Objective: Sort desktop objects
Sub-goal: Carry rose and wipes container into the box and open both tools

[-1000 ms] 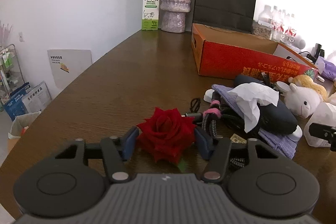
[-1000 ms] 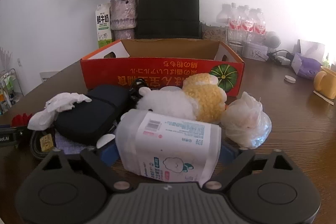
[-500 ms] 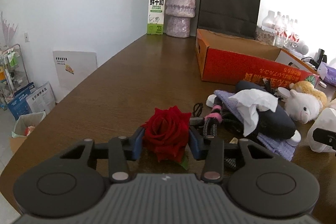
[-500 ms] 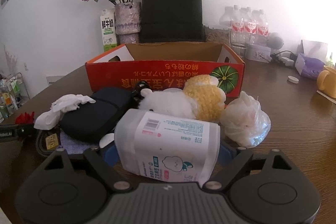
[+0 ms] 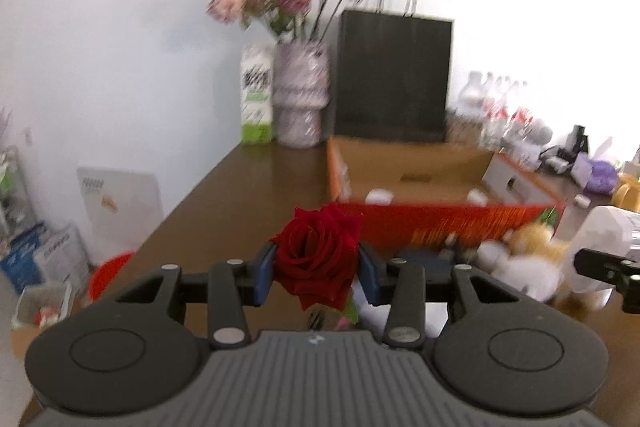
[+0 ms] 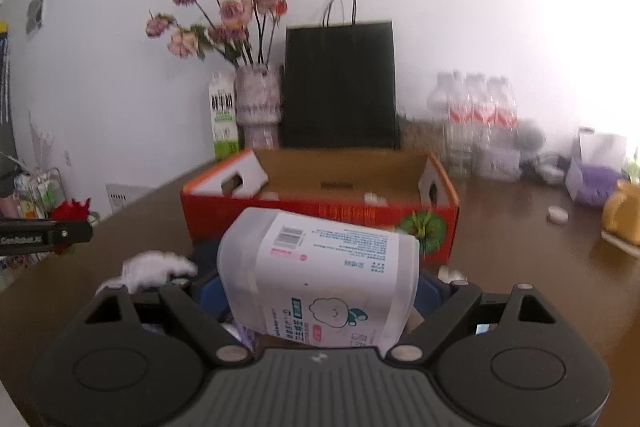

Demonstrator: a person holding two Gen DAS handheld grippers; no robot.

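My left gripper is shut on a red rose, its blue pads pressing the bloom from both sides, and holds it above the brown table. My right gripper is shut on a white pack of wet wipes, gripped across its width and raised off the table. The open red cardboard box lies just beyond both loads. In the right wrist view the rose and left gripper show at the far left. The wipes pack shows at the right edge of the left wrist view.
A plush sheep, a crumpled tissue and a dark pouch lie before the box. Behind it stand a black paper bag, a vase of dried flowers, a milk carton and water bottles. A yellow mug sits far right.
Both grippers have risen off the table with their loads. The left gripper first closed on the rose, then lifted it. The box interior now shows from above.
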